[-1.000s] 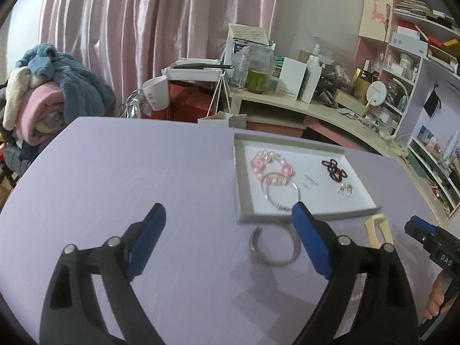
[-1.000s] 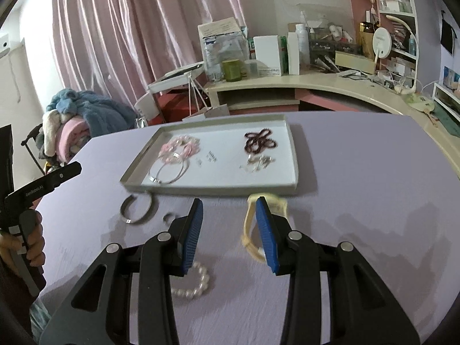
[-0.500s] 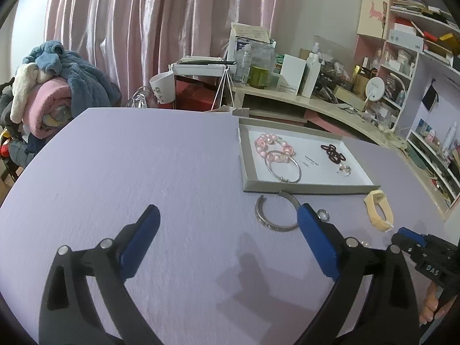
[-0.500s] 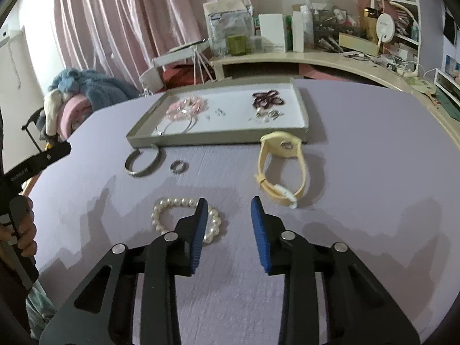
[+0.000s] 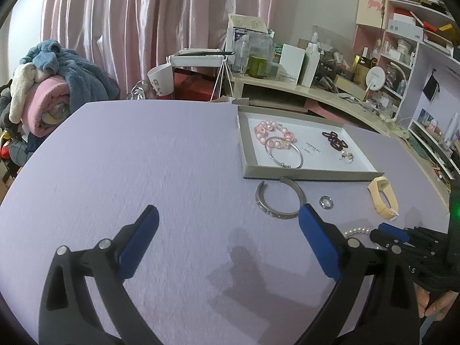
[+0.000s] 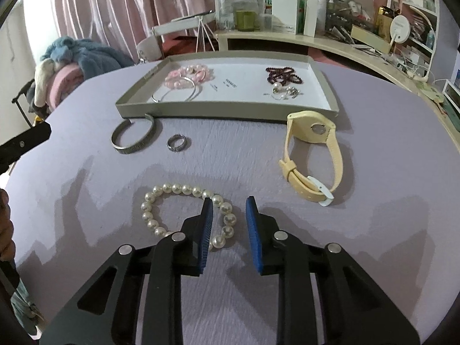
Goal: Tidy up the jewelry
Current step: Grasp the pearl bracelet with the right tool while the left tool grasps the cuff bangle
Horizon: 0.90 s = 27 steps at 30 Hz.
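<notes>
One pearl bracelet [image 6: 188, 214], under right gripper [image 6: 229, 210]

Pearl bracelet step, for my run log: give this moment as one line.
right gripper: open, straddling pearl bracelet | left gripper: open, idle | tray: partly filled | cuff, ring, watch outside

Table [image 6: 373, 172]: plain lilac cover, no pattern. Tray [image 6: 230, 112]: grey walls, white floor with small dark print. Inside the tray: pink bead bracelet [image 6: 189, 74], silver bangle [image 6: 175, 93], dark maroon bead string [image 6: 283, 74]. Just in front of the tray: silver cuff [image 6: 133, 139] with engraved band pattern, silver ring [image 6: 176, 143], pale yellow watch [image 6: 312, 158] with white clasp. Nearer than the ring: white pearl bracelet [image 6: 172, 204]. Both grippers: black bodies, blue pads [image 6: 207, 230]. Behind the tray: pink curtain [image 5: 143, 28].
</notes>
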### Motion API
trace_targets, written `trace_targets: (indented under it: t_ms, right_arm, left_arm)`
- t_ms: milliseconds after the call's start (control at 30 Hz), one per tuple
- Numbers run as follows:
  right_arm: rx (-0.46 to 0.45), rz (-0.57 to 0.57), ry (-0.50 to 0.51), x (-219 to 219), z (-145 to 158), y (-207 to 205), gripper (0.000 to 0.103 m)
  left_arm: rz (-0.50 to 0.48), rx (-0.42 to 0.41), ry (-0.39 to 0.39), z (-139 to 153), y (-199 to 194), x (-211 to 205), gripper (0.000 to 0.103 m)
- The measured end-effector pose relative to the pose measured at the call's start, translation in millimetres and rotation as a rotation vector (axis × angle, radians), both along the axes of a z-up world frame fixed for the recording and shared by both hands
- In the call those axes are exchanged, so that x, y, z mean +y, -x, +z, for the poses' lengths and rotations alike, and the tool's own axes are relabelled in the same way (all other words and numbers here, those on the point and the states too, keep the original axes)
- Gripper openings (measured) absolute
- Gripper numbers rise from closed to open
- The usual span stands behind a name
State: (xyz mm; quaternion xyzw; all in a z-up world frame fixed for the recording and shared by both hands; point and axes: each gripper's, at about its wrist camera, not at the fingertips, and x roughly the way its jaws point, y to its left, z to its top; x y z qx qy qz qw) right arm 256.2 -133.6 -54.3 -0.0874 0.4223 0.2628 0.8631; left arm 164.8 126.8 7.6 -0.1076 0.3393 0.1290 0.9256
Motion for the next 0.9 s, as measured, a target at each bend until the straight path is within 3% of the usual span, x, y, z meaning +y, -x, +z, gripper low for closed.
trace_targets:
  t_ms: [100, 200, 400, 900]
  right_arm:
    - [-0.016, 0.012, 0.026, 1.9, -2.4, 3.4, 0.025]
    - [-0.015, 0.031, 0.034, 3.1, -2.3, 5.8, 0.01]
    - [-0.018, 0.027, -0.006, -6.3, 6.2, 8.7, 0.01]
    - [-0.18, 0.008, -0.191, -44.6, 84.4, 20.0, 0.01]
  left_arm:
    - [-0.002, 0.006, 0.007, -2.8, -1.5, 0.5, 0.098]
    - [-0.007, 0.016, 0.013, -6.3, -4.6, -1.6, 0.099]
    - [-0.028, 0.038, 0.023, -14.2, -12.0, -10.0, 0.101]
    - [-0.048, 0.134, 0.027, -41.9, -53.2, -38.4, 0.101]
